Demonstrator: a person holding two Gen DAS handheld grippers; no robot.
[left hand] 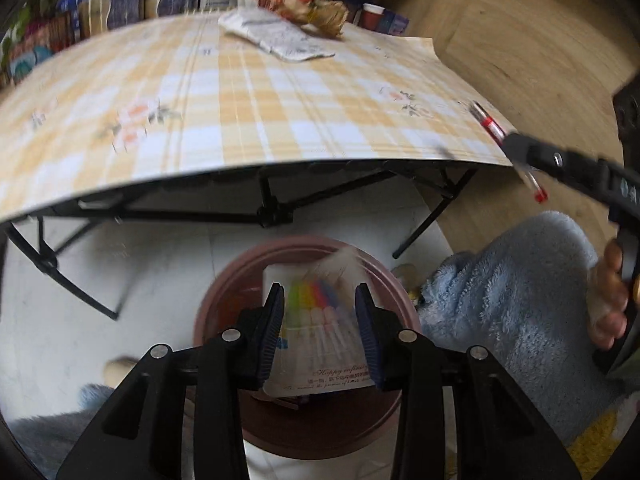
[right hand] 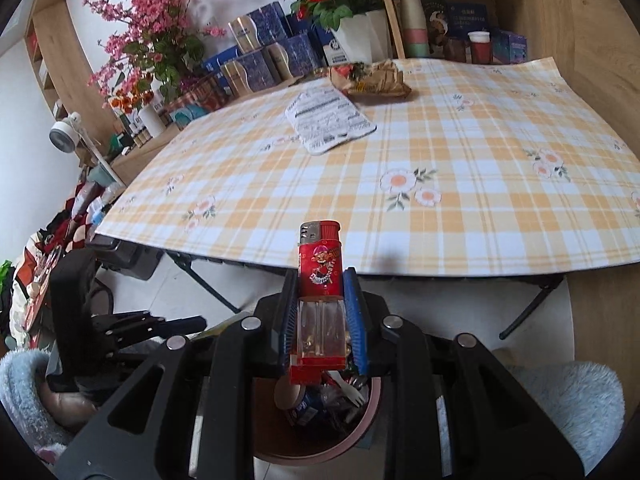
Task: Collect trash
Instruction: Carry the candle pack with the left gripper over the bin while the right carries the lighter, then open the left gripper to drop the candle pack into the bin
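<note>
My left gripper (left hand: 320, 308) is shut on a white packet (left hand: 316, 344) with rainbow-coloured sticks printed on it. It hangs over the brown round bin (left hand: 224, 280) on the floor. My right gripper (right hand: 320, 300) is shut on a red lighter (right hand: 320, 264) with a clear lower half. It hovers above the same bin (right hand: 360, 436), which holds a cup, a plastic fork and wrappers. The lighter (left hand: 490, 126) also shows at the right of the left wrist view. On the plaid table lie a white printed packet (right hand: 330, 120) and a crumpled brown wrapper (right hand: 372, 76).
The folding table (right hand: 480, 208) has black legs (left hand: 268, 208) just behind the bin. A wooden cabinet wall (right hand: 592, 80) stands at the right. Boxes, flower pots (right hand: 360, 36) and a red cup (right hand: 480, 46) crowd the far edge. A blue fleece sleeve (left hand: 512, 292) is beside the bin.
</note>
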